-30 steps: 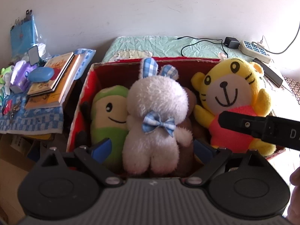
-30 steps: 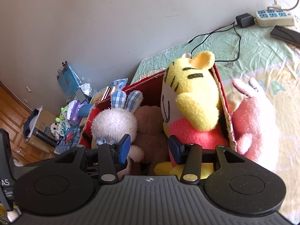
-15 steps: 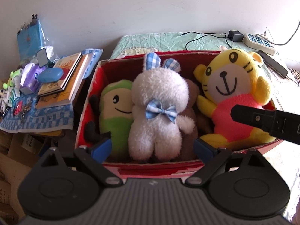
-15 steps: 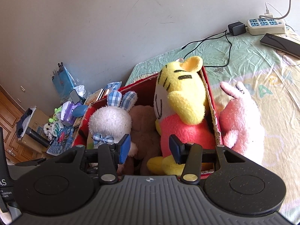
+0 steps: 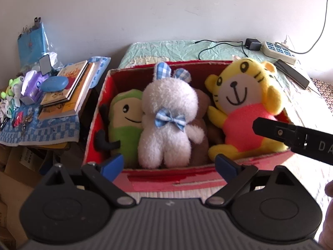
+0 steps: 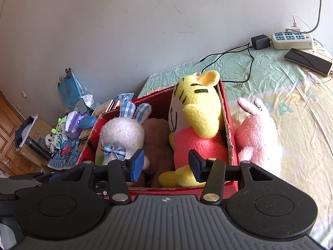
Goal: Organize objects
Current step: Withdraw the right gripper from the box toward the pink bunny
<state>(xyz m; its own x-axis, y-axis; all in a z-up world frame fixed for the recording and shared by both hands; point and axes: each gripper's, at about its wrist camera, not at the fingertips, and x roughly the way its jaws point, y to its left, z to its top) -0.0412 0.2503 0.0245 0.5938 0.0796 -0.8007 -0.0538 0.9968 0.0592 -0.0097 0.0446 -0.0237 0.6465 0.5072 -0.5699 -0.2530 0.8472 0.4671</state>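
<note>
Left gripper (image 5: 168, 165): jaws stand wide apart with nothing between the pads; it sits at lower centre of the left wrist view, above the near wall of the box, judged clear of the toys so the load can be inspected.
Right gripper (image 6: 166, 164): jaws are opening, about half apart, nothing clamped; the yellow toy's foot shows in the gap but neither pad presses it. Judged a release, not a grip.
Bed (image 6: 270, 79): green sheet fills the right half of the right wrist view; it carries the box and the loose toy.
Red box (image 5: 166, 179): centre of the left wrist view, open top, serving as the collecting container.
Yellow tiger toy (image 5: 247, 108): right end of the box, upright against the wall, which props it.
White rabbit toy (image 5: 168, 125): centre of the box, wedged upright between its neighbours.
Pink plush toy (image 6: 258, 137): centre right of the right wrist view, outside the box, leaning on its outer wall; judged the remaining item.
Green toy (image 5: 127, 120): left end of the box, pressed against the rabbit.
Brown toy (image 6: 158, 141): mostly hidden behind the rabbit.
Power strip (image 6: 291, 39): upper right, well apart, not part of the sorting.
</note>
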